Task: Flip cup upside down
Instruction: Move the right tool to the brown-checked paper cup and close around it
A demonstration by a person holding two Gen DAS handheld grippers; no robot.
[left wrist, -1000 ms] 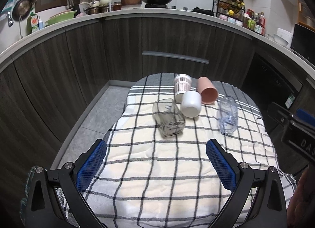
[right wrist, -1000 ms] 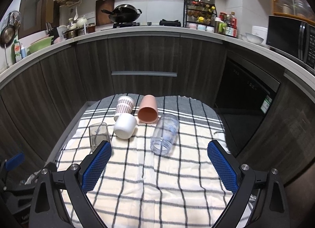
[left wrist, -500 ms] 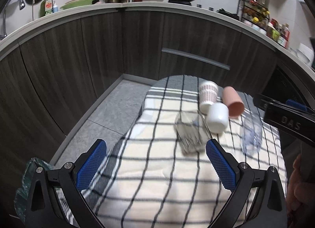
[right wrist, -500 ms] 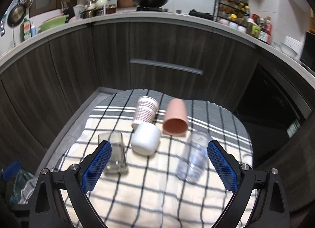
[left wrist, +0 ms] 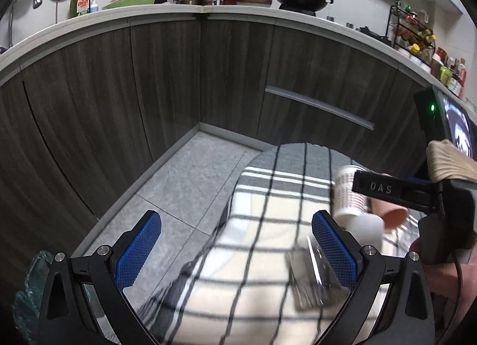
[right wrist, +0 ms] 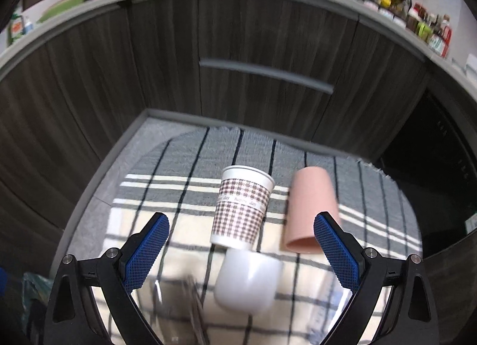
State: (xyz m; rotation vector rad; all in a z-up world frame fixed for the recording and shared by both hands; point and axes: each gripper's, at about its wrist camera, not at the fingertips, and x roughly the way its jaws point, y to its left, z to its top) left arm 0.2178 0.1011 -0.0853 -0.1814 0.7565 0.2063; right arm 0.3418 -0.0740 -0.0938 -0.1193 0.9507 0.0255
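Note:
Several cups lie on their sides on a checked cloth (right wrist: pixel 179 196). A houndstooth paper cup (right wrist: pixel 241 210), a pink cup (right wrist: pixel 310 207) and a white cup (right wrist: pixel 247 279) lie between the fingers of my open right gripper (right wrist: pixel 241 243), which hovers just short of them. A clear square glass (left wrist: pixel 316 279) lies behind the right finger of my open, empty left gripper (left wrist: pixel 237 243), which points at the cloth's left edge. The right gripper also shows in the left wrist view (left wrist: pixel 396 193) above the cups.
Dark wood cabinets (right wrist: pixel 268 32) with a grey drawer handle (right wrist: pixel 265 75) curve behind the table. Grey tiled floor (left wrist: pixel 184 178) lies left of the table. A green plastic bag (left wrist: pixel 26 285) sits low at the left. A cluttered counter (left wrist: pixel 208 8) runs above.
Both grippers moved forward and left. The right gripper closed in on the paper, white and pink cups. The left view swung toward the floor, pushing the cups to its right edge.

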